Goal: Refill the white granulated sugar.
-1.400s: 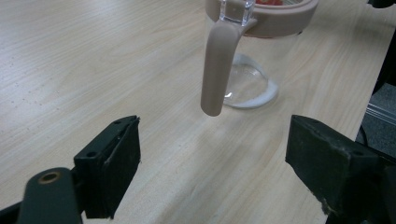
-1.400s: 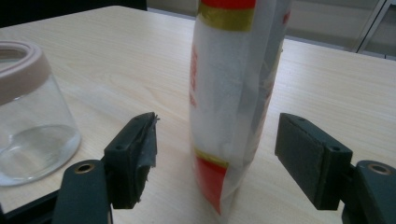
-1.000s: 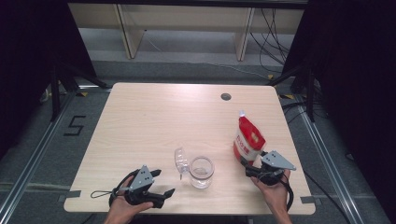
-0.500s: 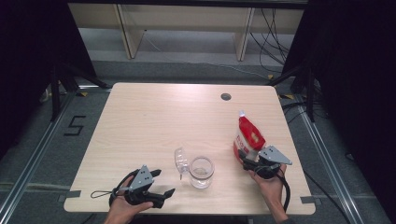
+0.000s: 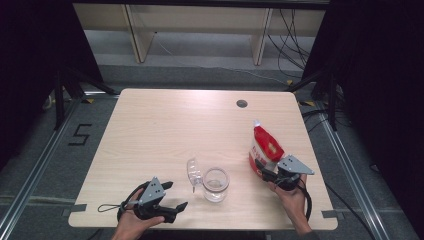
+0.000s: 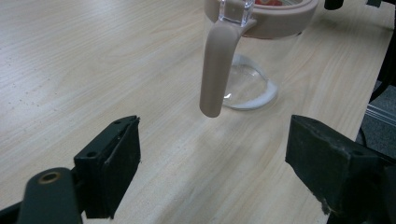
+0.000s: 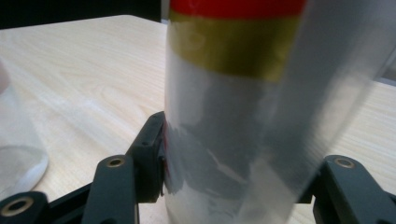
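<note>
The right gripper (image 5: 266, 169) has just been closing its jaws, and they now clamp the lower part of the pouch (image 5: 264, 148), so the grasp looks made and a lift could follow. The pouch stands upright at the table's (image 5: 165, 125) right side: red top, yellow band, white base. The left gripper (image 5: 176, 195) rests wide apart near the jar (image 5: 215, 184).

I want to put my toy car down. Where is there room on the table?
The whole far half, from the round hole leftward, is bare. The left edge is free too. Crowded: the near part, with the jar, its lid and the red bag.
</note>
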Available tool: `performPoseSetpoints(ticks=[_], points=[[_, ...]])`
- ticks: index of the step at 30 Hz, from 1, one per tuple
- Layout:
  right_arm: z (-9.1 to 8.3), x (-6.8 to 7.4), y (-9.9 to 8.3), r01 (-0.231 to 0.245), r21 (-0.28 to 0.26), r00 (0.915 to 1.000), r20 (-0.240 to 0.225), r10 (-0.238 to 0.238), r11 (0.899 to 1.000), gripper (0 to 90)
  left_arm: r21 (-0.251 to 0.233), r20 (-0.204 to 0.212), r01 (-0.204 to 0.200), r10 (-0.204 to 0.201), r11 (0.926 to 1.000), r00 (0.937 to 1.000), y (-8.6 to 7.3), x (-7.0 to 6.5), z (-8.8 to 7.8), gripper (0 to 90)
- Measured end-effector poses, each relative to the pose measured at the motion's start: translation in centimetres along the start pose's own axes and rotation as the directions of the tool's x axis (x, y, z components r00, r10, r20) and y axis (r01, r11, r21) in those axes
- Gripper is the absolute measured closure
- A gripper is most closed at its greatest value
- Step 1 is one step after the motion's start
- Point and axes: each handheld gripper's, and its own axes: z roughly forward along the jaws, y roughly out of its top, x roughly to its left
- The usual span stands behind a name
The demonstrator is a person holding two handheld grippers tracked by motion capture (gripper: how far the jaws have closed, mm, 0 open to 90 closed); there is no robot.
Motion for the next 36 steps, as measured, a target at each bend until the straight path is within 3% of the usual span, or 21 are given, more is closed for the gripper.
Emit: performPoseSetpoints(ticks=[4, 7, 8, 10, 11, 13, 15, 16, 18, 20, 22, 23, 24, 25, 26, 27, 30, 31, 32, 33, 36], points=[[-0.4, -0.2, 0.1, 0.060, 0.003, 0.9975, -0.038, -0.059, 0.998, 45.6, 0.000, -0.003, -0.004, 0.004, 1.0000, 1.0000, 0.0, 0.0, -0.1, 17.6], [-0.9, -0.5, -0.1, 0.052, 0.003, 0.9955, -0.079, -0.052, 0.999, 45.8, 0.007, -0.010, -0.012, 0.012, 0.9999, 0.9999, 0.0, 0.1, -0.1, 17.5], [-1.0, -0.5, -0.1, 0.028, 0.005, 0.9958, -0.088, -0.027, 1.000, 45.9, 0.018, -0.010, -0.023, 0.023, 0.9996, 0.9997, 0.1, 0.2, -0.2, 17.5], [-1.4, -0.6, -0.3, 0.015, -0.001, 0.9942, -0.107, -0.015, 1.000, 46.2, -0.001, -0.004, -0.001, 0.001, 1.0000, 1.0000, 0.0, 0.0, -0.1, 17.6], [-1.9, -0.3, -0.4, -0.031, 0.041, 0.9916, -0.124, 0.036, 0.999, 46.3, 0.007, -0.006, -0.008, 0.008, 0.9999, 0.9999, 0.0, 0.0, -0.1, 17.6], [-1.8, -0.6, -0.5, 0.021, 0.000, 0.9911, -0.132, -0.021, 1.000, 46.3, 0.002, 0.001, 0.003, -0.003, 1.0000, 1.0000, 0.0, 0.0, 0.0, 17.5], [-1.9, -0.6, -0.5, 0.023, 0.011, 0.9885, -0.150, -0.021, 1.000, 46.2, 0.001, 0.000, 0.003, -0.003, 1.0000, 1.0000, 0.0, -0.1, 0.0, 17.5], [-2.0, -0.5, -0.5, 0.002, 0.017, 0.9899, -0.142, 0.000, 1.000, 46.2, 0.001, 0.000, 0.002, -0.002, 1.0000, 1.0000, 0.0, -0.1, 0.0, 17.5], [-1.9, -0.6, -0.6, 0.014, -0.009, 0.9916, -0.129, -0.015, 1.000, 45.5, 0.000, -0.001, 0.004, -0.004, 1.0000, 1.0000, 0.0, -0.1, 0.0, 17.5], [-2.0, -0.2, -1.0, -0.039, -0.007, 0.9921, -0.119, 0.038, 0.999, 40.7, 0.004, -0.010, 0.002, -0.002, 1.0000, 0.9999, -0.1, -0.1, 0.0, 17.5], [-1.9, 0.3, -1.0, -0.034, -0.009, 0.9957, -0.086, 0.034, 0.999, 38.9, 0.004, -0.008, -0.004, 0.004, 1.0000, 1.0000, -0.1, -0.1, 0.0, 17.5], [-1.6, 0.1, -1.0, 0.024, -0.029, 0.9963, -0.082, -0.026, 0.999, 39.2, 0.004, -0.008, 0.000, 0.000, 1.0000, 1.0000, -0.1, -0.2, 0.0, 17.5], [-1.6, 0.4, -1.1, -0.011, -0.021, 0.9968, -0.079, 0.009, 1.000, 39.2, 0.003, -0.007, 0.000, 0.000, 1.0000, 1.0000, -0.1, -0.2, 0.0, 17.5], [-1.5, 0.4, -1.1, -0.005, -0.024, 0.9971, -0.076, 0.003, 1.000, 38.3, -0.004, -0.004, -0.006, 0.006, 1.0000, 1.0000, -0.1, -0.1, 0.1, 17.4], [-1.4, 0.6, -1.2, -0.048, -0.038, 0.9963, -0.073, 0.045, 0.998, 37.2, 0.004, 0.000, -0.006, 0.006, 1.0000, 1.0000, 0.0, -0.1, 0.0, 17.4], [-1.5, 0.6, -1.2, -0.048, -0.021, 0.9961, -0.075, 0.046, 0.999, 36.9, 0.003, 0.002, -0.004, 0.004, 1.0000, 1.0000, 0.0, -0.1, 0.0, 17.3], [-1.3, 0.5, -1.2, -0.043, -0.040, 0.9969, -0.068, 0.040, 0.998, 35.6, 0.002, 0.001, 0.001, -0.001, 1.0000, 1.0000, -0.1, -0.1, 0.1, 17.3], [-1.2, 0.6, -1.3, -0.065, -0.045, 0.9966, -0.052, 0.063, 0.997, 34.7, 0.003, -0.004, 0.001, -0.001, 1.0000, 1.0000, -0.1, -0.1, 0.0, 17.3], [-1.2, 0.4, -1.3, -0.051, -0.040, 0.9968, -0.063, 0.048, 0.998, 34.6, -0.003, -0.005, -0.006, 0.006, 1.0000, 1.0000, -0.1, -0.1, 0.1, 17.3], [-1.2, 0.4, -1.3, -0.070, -0.035, 0.9949, -0.076, 0.067, 0.997, 34.4, 0.000, -0.003, -0.004, 0.004, 1.0000, 1.0000, -0.1, -0.1, 0.1, 17.3], [-1.0, 0.4, -1.5, -0.087, -0.048, 0.9941, -0.070, 0.083, 0.995, 34.1, 0.008, 0.005, -0.034, 0.034, 0.9994, 0.9994, 0.0, 0.0, 0.1, 17.2]])
